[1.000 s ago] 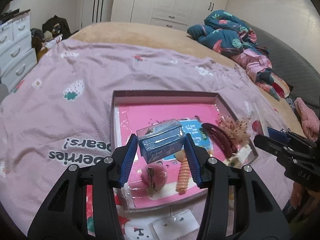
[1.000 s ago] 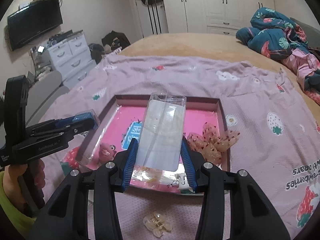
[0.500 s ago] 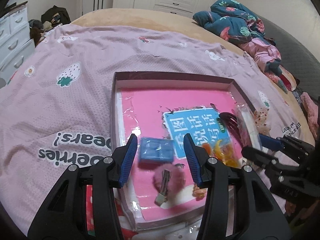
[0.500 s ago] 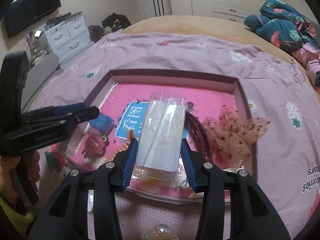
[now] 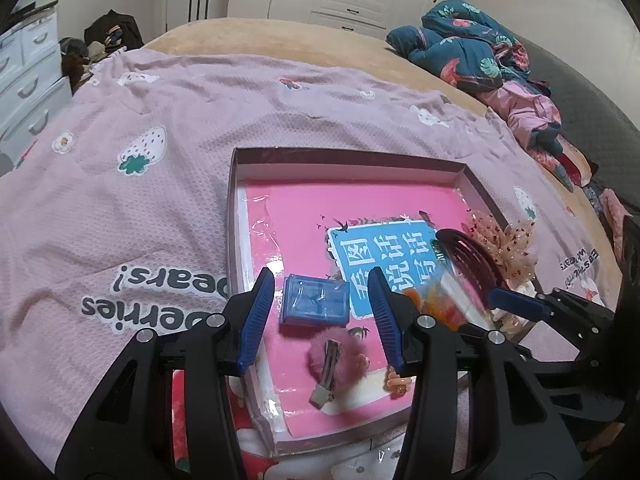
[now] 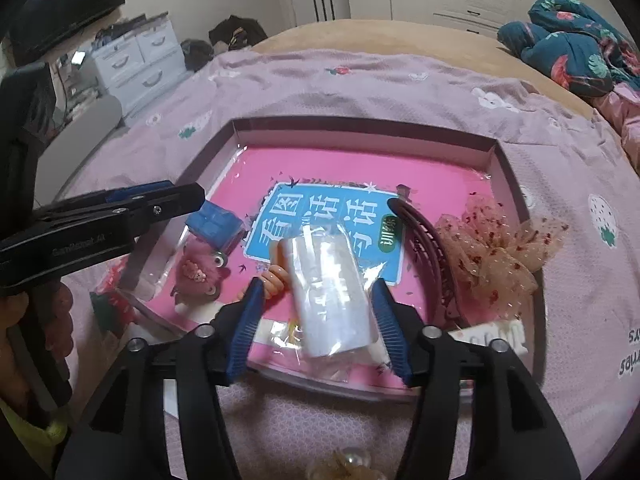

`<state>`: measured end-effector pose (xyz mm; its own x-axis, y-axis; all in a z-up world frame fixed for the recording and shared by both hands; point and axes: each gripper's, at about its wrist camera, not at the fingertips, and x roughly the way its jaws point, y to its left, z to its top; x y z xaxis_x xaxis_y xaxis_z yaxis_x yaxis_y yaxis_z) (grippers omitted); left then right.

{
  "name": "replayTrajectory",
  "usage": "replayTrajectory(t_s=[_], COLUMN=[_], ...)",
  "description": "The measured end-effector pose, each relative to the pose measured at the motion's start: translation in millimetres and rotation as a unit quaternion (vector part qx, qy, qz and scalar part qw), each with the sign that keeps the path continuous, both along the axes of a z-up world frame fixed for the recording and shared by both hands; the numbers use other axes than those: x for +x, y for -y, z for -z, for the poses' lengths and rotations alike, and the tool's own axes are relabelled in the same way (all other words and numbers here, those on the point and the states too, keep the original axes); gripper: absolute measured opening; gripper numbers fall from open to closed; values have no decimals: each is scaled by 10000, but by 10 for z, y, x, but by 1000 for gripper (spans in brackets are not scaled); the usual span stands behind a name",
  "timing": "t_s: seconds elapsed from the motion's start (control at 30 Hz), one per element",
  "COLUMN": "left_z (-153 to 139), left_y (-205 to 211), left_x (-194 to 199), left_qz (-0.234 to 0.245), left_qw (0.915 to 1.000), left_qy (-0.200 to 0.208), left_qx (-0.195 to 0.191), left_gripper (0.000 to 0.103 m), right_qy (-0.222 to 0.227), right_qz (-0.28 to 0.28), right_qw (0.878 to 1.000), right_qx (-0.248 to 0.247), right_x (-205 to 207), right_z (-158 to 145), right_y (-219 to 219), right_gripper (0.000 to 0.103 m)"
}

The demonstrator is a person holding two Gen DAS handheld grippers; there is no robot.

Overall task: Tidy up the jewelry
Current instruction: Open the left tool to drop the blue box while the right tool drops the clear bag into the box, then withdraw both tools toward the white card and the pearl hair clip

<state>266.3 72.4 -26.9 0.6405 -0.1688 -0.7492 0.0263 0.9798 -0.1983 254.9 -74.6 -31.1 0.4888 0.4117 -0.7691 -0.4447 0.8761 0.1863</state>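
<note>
A shallow tray (image 5: 344, 156) with a pink book-cover floor lies on the bedspread. A small blue box (image 5: 314, 304) rests flat in the tray's near left part, between the fingers of my left gripper (image 5: 322, 314). Its jaws are opening, with a gap on each side of the box. In the right wrist view a clear plastic packet (image 6: 328, 296) lies tilted on the tray's front part between the fingers of my right gripper (image 6: 318, 320). Those jaws are opening too and the pads stand off the packet.
In the tray lie a pink fluffy clip (image 5: 336, 360), an orange spiral clip (image 6: 274, 276), a dark red hair comb (image 6: 424, 256) and a peach tulle bow (image 6: 496, 256). A pearl clip (image 6: 348, 464) sits on the bedspread in front of the tray. Crumpled bedding (image 5: 472, 52) lies far right.
Both grippers came down to the tray. The left one set the blue box on the tray floor and let go. The right one lowered the clear packet and released it.
</note>
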Motion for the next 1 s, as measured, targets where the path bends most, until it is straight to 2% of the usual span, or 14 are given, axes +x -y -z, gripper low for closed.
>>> replayTrajectory(t_s=[0.37,0.47,0.53,0.6,0.67,1.0], left_z=[-283,-344,-390,-448,-514,-814], left_y=[12,-6,-18,-26,-31,-37], left_x=[-258,-341,-391,-456,-528,-934], left_qz=[-135,-239,-286,-372,-433,-558], left_qw=[9994,9989,9985,9981,9974,9937], left_qy=[318,391,437,491,572,965], left_qx=[-91,-94,-136,-96,-74,-148], left_gripper=[63,75,79,89,94,94], right_qy=[634,776,837,888,949,1445], right_qz=[376,451,489,529,537,546], right_qw=[9972,9958,9951,9943,9936,9876], right_qx=[116,163,192,244,286,287], right_x=[-358,-442,-485,-544,-602,-903], right_z=[-346,-449,-496,-548,-603,-905], right_y=[316,391,422,456,479,567], right_gripper=[83,88,90,91,93,96])
